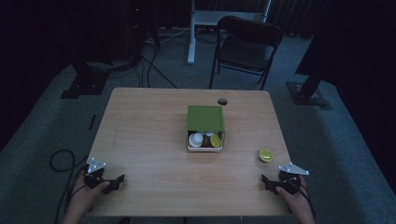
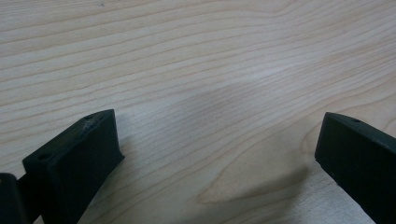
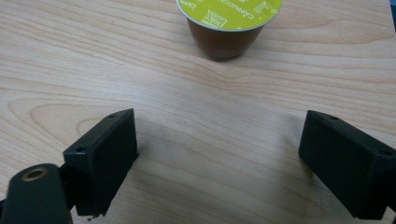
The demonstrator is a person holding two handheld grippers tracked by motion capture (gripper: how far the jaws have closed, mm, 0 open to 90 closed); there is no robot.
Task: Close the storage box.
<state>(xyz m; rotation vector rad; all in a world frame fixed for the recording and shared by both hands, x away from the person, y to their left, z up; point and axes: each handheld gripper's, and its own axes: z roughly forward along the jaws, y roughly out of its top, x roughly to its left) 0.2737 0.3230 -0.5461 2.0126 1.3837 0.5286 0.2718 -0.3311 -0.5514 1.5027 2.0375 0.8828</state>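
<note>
From the high view, the person is resting both hands at the near edge of the table (image 1: pixel 149 140), with the left gripper (image 1: pixel 116 182) at the near left corner and the right gripper (image 1: pixel 266 181) at the near right corner, both well apart from the green box (image 1: pixel 205 118) sitting mid-table with its open end facing the person; that opening is showing several coffee capsules (image 1: pixel 205 139) packed side by side, which suggests the loose coffee capsule (image 1: pixel 266 155) standing just ahead of the right gripper is the one waiting to be handled. In the left gripper view, the left gripper (image 2: pixel 217 140) is hovering low over bare wood with its jaws spread wide and nothing between them (it seems to be idling, kept clear of the work). In the right gripper view, the right gripper (image 3: pixel 219 140) is likewise standing wide open and empty, pointing straight at the coffee capsule (image 3: pixel 228 23), which is sitting upright on the table near it, not yet between the jaws; the capsule is showing a yellow-green foil lid with small printed lettering over a brown tapered cup.
</note>
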